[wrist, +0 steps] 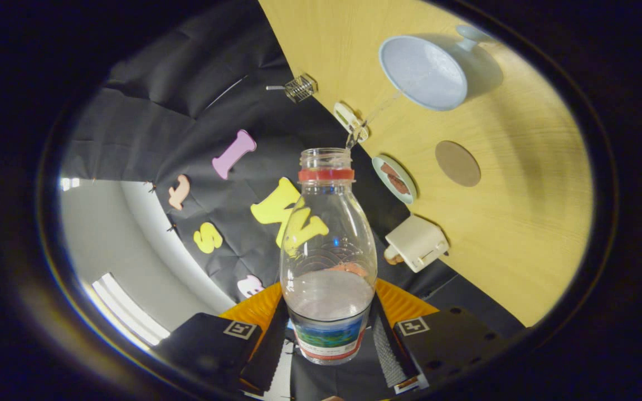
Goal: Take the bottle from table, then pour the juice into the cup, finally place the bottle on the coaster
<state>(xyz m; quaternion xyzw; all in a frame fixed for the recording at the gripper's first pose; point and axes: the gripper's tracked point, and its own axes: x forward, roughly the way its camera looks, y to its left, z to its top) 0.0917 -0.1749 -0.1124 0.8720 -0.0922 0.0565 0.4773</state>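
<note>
A: What is laid out, from the largest thing down?

B: A pale wooden table (521, 234) is seen tilted across the view, because the gripper itself is rolled over for pouring. On it a pale blue round cup with a side handle (422, 72) is stood, near the far edge. A flat round brown coaster (457, 163) is left bare between the cup and the nearer table edge, judged to be kept free for the last step.

A: And the bottle?

B: A clear plastic bottle with a red neck ring and no cap (327, 245) is clamped at its labelled base between the two fingers of the gripper (329, 334), which are closed against its sides. It is held tipped, mouth toward the cup; a thin clear stream is seen leaving the mouth and reaching toward the cup's rim. A little liquid is pooled at the base end.

A: So pouring is judged under way?

B: Yes, with the placing not yet done.

A: Smaller things?

B: A cream boxy object (417, 242), a small dish holding something brown (394, 178) and a small wire piece (300, 87) are lined along the table's edge, well apart from the cup.
</note>
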